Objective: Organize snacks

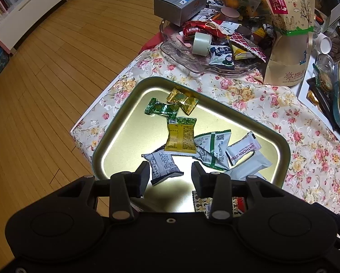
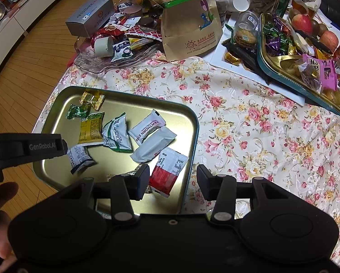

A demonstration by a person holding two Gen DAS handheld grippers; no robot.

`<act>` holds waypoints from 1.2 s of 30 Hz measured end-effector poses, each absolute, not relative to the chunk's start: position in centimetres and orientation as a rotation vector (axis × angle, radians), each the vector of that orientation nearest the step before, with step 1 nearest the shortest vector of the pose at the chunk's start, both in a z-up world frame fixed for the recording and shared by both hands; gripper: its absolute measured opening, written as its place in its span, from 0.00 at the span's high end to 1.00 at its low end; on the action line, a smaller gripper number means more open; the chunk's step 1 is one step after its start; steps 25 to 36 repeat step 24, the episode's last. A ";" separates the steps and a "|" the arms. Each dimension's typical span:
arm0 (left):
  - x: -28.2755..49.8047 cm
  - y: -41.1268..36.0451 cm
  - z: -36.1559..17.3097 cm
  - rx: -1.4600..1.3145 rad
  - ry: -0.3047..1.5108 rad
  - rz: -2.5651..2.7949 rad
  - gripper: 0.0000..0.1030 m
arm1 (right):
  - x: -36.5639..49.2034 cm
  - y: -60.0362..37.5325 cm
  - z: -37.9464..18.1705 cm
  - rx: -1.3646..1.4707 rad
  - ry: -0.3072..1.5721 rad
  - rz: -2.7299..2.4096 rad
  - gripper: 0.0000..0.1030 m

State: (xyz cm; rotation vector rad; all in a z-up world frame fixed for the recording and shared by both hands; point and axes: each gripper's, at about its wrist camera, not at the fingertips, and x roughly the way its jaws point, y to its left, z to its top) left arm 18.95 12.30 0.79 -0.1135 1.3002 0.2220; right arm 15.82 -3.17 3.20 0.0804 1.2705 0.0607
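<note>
A gold tin tray with a green rim (image 1: 215, 101) (image 2: 147, 97) lies on the flowered cloth and holds several wrapped snacks. Among them are a gold candy (image 1: 182, 100), a green candy (image 1: 162, 109), a yellow packet (image 1: 181, 136) and a Hawthorn strip (image 1: 242, 147). My left gripper (image 1: 170, 177) hovers open over the tray's near end, just above a grey packet (image 1: 163, 166). My right gripper (image 2: 173, 179) is open over the tray's right rim. A red-and-white packet (image 2: 167, 170) lies flat on the tray below its jaws, untouched.
A glass dish (image 1: 176, 54) piled with snacks, a silver box (image 1: 181, 2) and a tall paper bag (image 1: 288, 29) stand at the back. A second tin (image 2: 267, 68) of candies and apples (image 2: 301, 22) sit at the right. The table edge drops to wood floor at the left.
</note>
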 end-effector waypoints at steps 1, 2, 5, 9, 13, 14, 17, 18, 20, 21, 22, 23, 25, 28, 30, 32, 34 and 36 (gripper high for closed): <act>19.0 12.3 0.8 -0.113 1.302 0.222 0.53 | 15.8 -3.2 3.2 0.080 1.271 0.060 0.53; 19.0 12.3 0.8 -0.113 1.303 0.222 0.53 | 15.8 -3.2 3.2 0.080 1.271 0.060 0.53; 19.0 12.2 0.8 -0.114 1.303 0.220 0.53 | 15.8 -3.2 3.2 0.080 1.271 0.059 0.53; 19.0 12.2 0.8 -0.112 1.301 0.221 0.53 | 15.8 -3.2 3.2 0.079 1.271 0.060 0.53; 19.0 12.2 0.9 -0.118 1.302 0.218 0.53 | 15.8 -3.1 3.1 0.076 1.274 0.059 0.53; 19.0 12.2 0.9 -0.117 1.302 0.220 0.53 | 15.8 -3.1 3.0 0.076 1.275 0.060 0.53; 19.0 12.2 0.9 -0.115 1.298 0.225 0.53 | 15.7 -3.0 3.0 0.070 1.276 0.062 0.53; 19.0 12.3 0.9 -0.115 1.296 0.225 0.53 | 15.7 -2.9 2.9 0.069 1.276 0.063 0.53; 19.0 12.2 1.0 -0.109 1.290 0.227 0.53 | 15.7 -2.9 2.9 0.067 1.278 0.064 0.53; 19.0 12.2 1.0 -0.107 1.289 0.229 0.53 | 15.7 -2.9 2.9 0.068 1.279 0.063 0.53; 19.0 12.2 1.0 -0.106 1.288 0.228 0.53 | 15.7 -2.9 2.9 0.068 1.279 0.064 0.53; 18.9 12.2 1.1 -0.106 1.287 0.227 0.53 | 15.7 -2.9 2.9 0.068 1.280 0.064 0.53; 18.9 12.2 1.1 -0.106 1.285 0.226 0.53 | 15.7 -2.9 2.9 0.068 1.280 0.064 0.53; 18.9 12.2 1.1 -0.106 1.285 0.226 0.53 | 15.7 -2.9 2.9 0.068 1.280 0.064 0.53; 18.9 12.2 1.1 -0.106 1.285 0.226 0.53 | 15.7 -2.9 2.9 0.068 1.280 0.064 0.53; 18.9 12.2 1.1 -0.106 1.285 0.226 0.53 | 15.7 -2.9 2.9 0.068 1.280 0.064 0.53; 18.9 12.2 1.1 -0.106 1.285 0.226 0.53 | 15.7 -2.9 2.9 0.068 1.280 0.064 0.53; 18.9 12.2 1.1 -0.106 1.285 0.226 0.53 | 15.7 -2.9 2.9 0.068 1.280 0.064 0.53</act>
